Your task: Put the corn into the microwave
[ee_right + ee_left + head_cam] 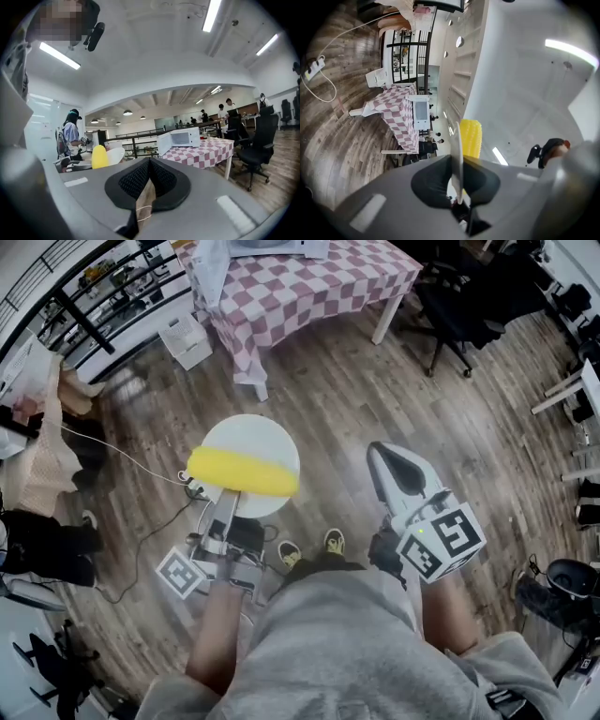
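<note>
In the head view, a yellow corn cob [242,472] lies across a round white plate [251,439] held above the wooden floor. My left gripper [223,505] is shut on the plate's near rim. The left gripper view shows the plate [458,150] edge-on between the jaws, with the corn [471,137] on its far side. My right gripper [382,457] is off to the right with its jaws shut and nothing in them. In the right gripper view, the corn [99,157] and plate [115,153] are at the left. The white microwave [180,139] stands on a checked table [211,150] ahead.
The pink checked table [300,282] stands at the top of the head view, with black office chairs [459,306] to its right. A power strip and white cable [141,460] lie on the floor under the plate. A black railing [84,306] runs along the left. A person with a backpack [70,136] stands far left.
</note>
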The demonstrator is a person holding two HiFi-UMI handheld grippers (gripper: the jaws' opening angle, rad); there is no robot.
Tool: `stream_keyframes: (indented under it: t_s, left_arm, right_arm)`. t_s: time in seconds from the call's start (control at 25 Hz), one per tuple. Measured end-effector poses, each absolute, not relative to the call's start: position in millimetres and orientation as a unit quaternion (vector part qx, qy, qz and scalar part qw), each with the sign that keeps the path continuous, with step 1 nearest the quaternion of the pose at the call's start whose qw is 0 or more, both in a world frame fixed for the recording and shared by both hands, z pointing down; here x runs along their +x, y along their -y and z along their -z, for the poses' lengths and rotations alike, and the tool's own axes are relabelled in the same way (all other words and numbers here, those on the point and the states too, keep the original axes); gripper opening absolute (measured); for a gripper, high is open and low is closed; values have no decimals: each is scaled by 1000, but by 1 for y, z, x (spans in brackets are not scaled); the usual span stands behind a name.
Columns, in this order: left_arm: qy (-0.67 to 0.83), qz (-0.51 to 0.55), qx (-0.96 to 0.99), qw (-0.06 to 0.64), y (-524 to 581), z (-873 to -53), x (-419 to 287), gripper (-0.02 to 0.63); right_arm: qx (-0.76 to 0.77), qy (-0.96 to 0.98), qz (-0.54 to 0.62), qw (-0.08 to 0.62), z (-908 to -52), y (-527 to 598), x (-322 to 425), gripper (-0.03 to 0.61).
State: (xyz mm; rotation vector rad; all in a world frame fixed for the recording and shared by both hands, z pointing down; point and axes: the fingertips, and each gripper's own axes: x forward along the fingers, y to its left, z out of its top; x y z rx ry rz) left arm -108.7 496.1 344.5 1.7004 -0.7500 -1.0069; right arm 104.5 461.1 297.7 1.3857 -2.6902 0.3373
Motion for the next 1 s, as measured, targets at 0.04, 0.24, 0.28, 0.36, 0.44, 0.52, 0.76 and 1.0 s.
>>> stream_keyframes:
  t_s: [0.04,0.24,0.28,0.36,0.44,0.52,0.76,1.0]
  left_arm:
    - [307,416,701,491,-498,-344,-110,28]
    - [302,417,705,488,-506,-339,-117,28]
    - [302,419,703,489,-506,-340,-120,28]
    - [303,421,699,492,-509,-341,-127,28]
    - [303,422,698,494,-513,-342,-133,26]
    - [302,422,697,494,-517,-343,-139,26]
    - [305,422,701,487,-520,-340,-158,26]
    - [303,420,702,489,-508,-341,-161,26]
  right_arm:
    - [452,883,-121,43,-298,-463,103,-3]
    - [464,877,-107,60,-301,-472,94,-2]
    - [466,876,-103,65,-302,-472,90,-2]
    - [467,876,-109,61,-301,-474,81,-2]
    - [465,876,-114,56,-301,-476,73,-2]
    - [466,876,-107,62,-300,-478,66,-2]
    - [469,875,-99,64,-301,-479,53,0]
    - [469,875,-96,70,-303,-470,46,33]
